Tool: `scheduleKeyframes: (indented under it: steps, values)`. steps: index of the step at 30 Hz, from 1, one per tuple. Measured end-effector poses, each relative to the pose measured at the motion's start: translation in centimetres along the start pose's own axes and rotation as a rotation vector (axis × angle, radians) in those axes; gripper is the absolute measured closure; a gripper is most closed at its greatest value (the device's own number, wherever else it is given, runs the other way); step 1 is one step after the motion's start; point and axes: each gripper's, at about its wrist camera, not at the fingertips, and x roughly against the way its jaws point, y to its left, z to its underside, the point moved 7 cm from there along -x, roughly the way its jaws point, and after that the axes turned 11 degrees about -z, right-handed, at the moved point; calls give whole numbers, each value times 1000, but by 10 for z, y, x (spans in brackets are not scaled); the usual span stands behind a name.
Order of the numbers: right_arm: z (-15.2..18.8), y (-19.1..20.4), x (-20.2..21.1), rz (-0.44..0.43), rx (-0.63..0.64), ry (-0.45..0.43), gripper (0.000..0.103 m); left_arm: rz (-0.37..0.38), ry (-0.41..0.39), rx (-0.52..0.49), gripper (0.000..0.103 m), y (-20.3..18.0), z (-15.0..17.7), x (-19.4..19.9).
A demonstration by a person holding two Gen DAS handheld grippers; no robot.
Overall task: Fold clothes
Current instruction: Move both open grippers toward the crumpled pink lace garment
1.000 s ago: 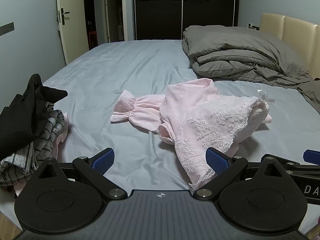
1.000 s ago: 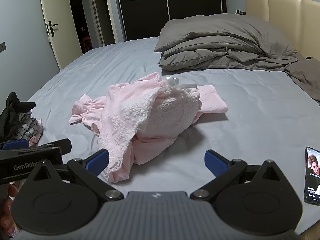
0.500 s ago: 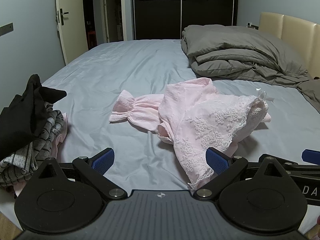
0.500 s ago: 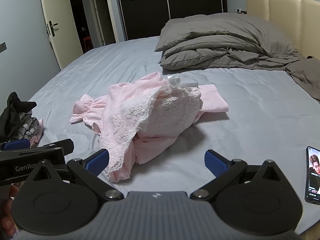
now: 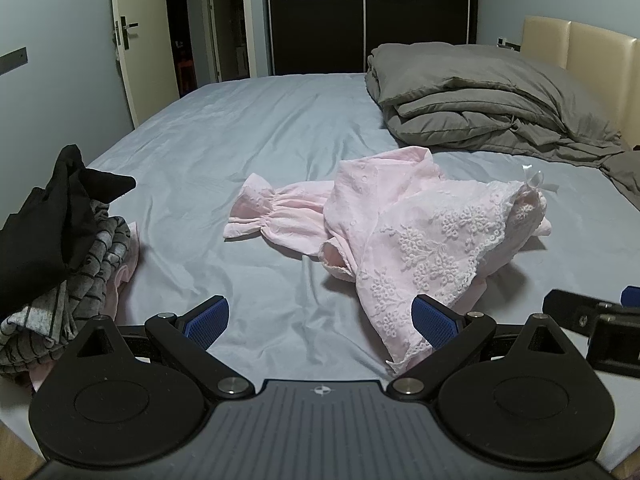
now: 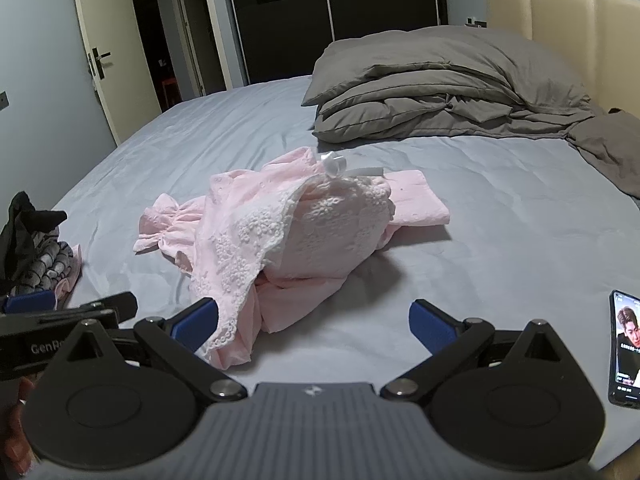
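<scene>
Barely nearer the pink dress (image 5: pixel 420 232), both tongs (image 5: pixel 320 320) (image 6: pixel 314 322) spread, empty; left one's label "GenRo".

Black tool (image 5: pixel 320 318) arms, blue ribbed pads (image 5: pixel 434 321), silver screws (image 5: pixel 404 384).

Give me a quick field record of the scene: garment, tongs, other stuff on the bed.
garment: pink lace dress, crumpled on the bed sheet, unfolded
left tongs: open, empty, short of the dress hem
right tongs: open, empty, left finger beside the hem
clothes pile: black and striped items, bed's left edge
phone: screen lit, right edge
duvet: grey, folded by headboard
</scene>
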Motion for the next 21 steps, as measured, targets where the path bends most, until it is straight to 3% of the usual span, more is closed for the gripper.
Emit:
scheduleKeyframes:
  steps: [21]
  values:
    - [-7,-19,-16,59,25,-19,1,31,30,-22,3,-12,2,-13]
